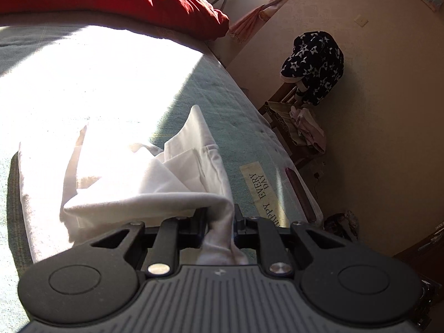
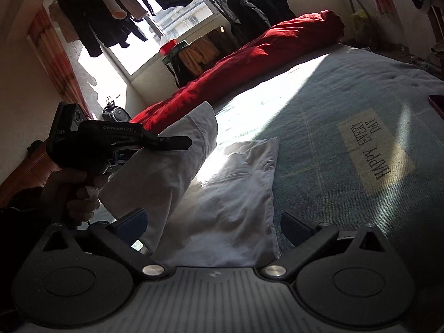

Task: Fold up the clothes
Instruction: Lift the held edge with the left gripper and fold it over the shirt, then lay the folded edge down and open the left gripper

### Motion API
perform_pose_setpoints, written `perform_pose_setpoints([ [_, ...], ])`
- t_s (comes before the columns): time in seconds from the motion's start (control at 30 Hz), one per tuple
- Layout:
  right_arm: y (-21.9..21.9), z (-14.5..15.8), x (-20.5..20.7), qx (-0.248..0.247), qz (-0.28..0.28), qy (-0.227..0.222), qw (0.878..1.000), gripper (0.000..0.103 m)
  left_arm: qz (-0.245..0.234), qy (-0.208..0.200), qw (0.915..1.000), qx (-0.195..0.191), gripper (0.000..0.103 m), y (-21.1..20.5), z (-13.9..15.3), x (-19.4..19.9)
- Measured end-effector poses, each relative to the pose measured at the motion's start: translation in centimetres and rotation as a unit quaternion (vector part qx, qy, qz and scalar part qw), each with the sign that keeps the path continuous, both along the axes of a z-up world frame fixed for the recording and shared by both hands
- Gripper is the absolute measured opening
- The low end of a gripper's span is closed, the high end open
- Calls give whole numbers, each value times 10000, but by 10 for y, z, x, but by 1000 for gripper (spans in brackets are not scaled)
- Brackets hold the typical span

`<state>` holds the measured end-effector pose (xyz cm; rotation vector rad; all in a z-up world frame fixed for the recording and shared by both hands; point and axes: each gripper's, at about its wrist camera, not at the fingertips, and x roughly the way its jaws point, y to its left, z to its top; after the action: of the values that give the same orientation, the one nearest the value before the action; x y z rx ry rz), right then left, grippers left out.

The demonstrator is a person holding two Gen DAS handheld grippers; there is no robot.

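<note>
The left gripper [image 1: 220, 222] is pinching a fold of the white garment [image 1: 133, 172] — soft, creased cotton — lifting one part off the bed [image 1: 216, 105]. The right gripper [image 2: 213, 227] is hanging with its fingers apart, nothing between them, the garment's flat part lying at its 12 o'clock. A rumpled red quilt [image 2: 263, 50] is lying at 12 o'clock — beyond the quilted pale-green bedspread.
</note>
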<state>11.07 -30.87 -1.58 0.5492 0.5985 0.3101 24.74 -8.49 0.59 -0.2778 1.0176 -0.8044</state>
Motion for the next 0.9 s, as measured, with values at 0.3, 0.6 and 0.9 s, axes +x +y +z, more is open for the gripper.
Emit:
perform_pose_setpoints([
  [0.3,-15,-9,-4,-3,-205,121,9997,103,-78,258,9972,691,15,-30,-37,1],
  [0.6,-14,-15,-4,-14,-162,247,9996,103,128,499,9961,713,32,-37,-45,6],
  [0.9,-3,-16,-5,-58,22,274,9996,103,297,427,9961,707,31,-49,-44,22],
])
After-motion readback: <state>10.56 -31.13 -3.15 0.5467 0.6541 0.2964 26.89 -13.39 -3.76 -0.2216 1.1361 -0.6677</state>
